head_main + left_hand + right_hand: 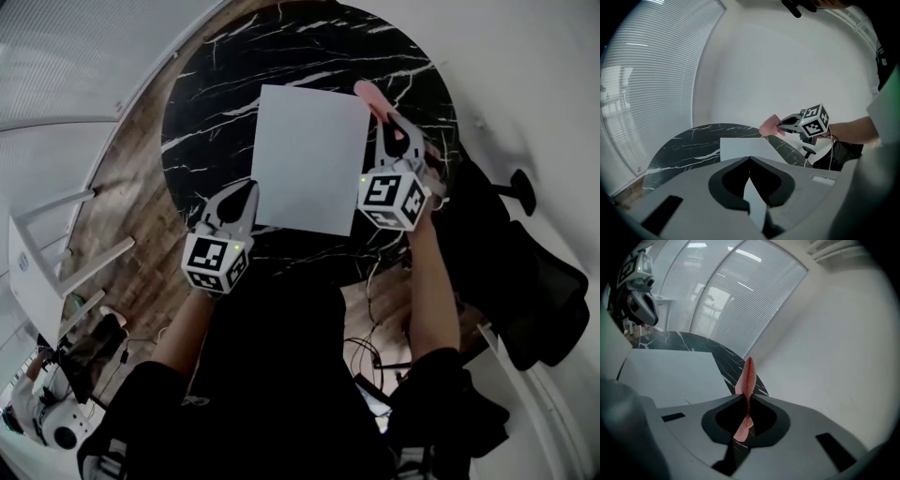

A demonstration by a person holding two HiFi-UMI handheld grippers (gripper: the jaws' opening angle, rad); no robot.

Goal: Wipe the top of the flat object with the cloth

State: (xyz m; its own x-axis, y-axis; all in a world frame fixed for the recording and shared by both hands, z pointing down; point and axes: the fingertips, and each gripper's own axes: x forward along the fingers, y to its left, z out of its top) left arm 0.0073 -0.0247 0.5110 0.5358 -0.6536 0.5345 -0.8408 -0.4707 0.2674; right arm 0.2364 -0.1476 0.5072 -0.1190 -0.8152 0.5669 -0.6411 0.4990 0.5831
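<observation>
The wiping has not begun; this looks like the set-up just ahead of the first stroke. The white sheet (309, 155) lies flat on the round black marble table (211, 89), its top bare.

The left gripper (246, 194) sits at the sheet's near left corner. Its own view shows the jaws pressed together with a strip of the sheet's edge pinched between them, so it appears to be steadying the sheet.

The right gripper (389, 120) is just off the sheet's right edge, toward the far right corner. Its jaws are clamped on a pink cloth (368, 94), which stands up in a thin fold between the tips in the right gripper view (748, 376). Seen from the left gripper view, the cloth (769, 125) seems to hang above the sheet's far corner and not to touch it.

The next move probably calls for bringing the cloth inward over the sheet, lowering it until it lies on the top, and then sweeping across while the left side holds firm.

The left forearm is short and bent, close to the sheet's near edge. The right forearm reaches further forward along the sheet's right side, with the gripper angled inward toward the sheet.
</observation>
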